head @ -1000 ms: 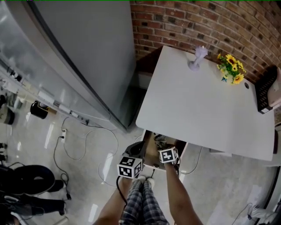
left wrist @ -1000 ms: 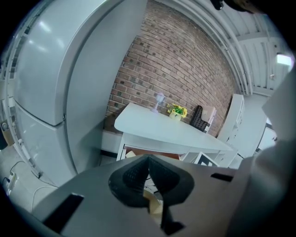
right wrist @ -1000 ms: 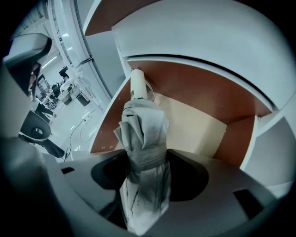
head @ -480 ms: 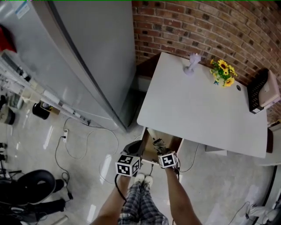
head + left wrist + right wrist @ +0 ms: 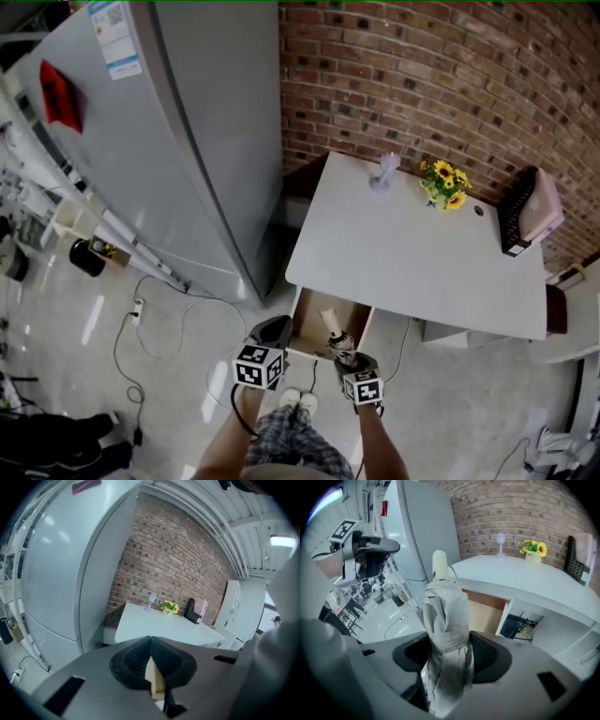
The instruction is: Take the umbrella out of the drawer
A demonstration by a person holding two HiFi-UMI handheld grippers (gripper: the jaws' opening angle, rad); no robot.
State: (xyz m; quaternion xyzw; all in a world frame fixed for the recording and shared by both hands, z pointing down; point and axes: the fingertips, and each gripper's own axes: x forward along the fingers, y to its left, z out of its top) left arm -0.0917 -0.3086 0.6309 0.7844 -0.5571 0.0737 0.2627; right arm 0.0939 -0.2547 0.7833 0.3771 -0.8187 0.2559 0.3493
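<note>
Right gripper [image 5: 449, 657]: clamped on folded grey umbrella [image 5: 446, 616], cream handle uppermost, just before open drawer [image 5: 307, 328]. Left gripper [image 5: 151, 654]: jaws pressed together, empty. Beyond: white table [image 5: 412, 272], yellow flowers [image 5: 442, 184], brick wall [image 5: 422, 84].

umbrella [image 5: 445, 620]: lower end hidden within the right tongs [image 5: 447, 656], in front of the counter [image 5: 525, 581]. drawer [image 5: 309, 328]: rear part hidden beneath the counter. fridge label [image 5: 114, 37], left of the counter: print too small to read.
</note>
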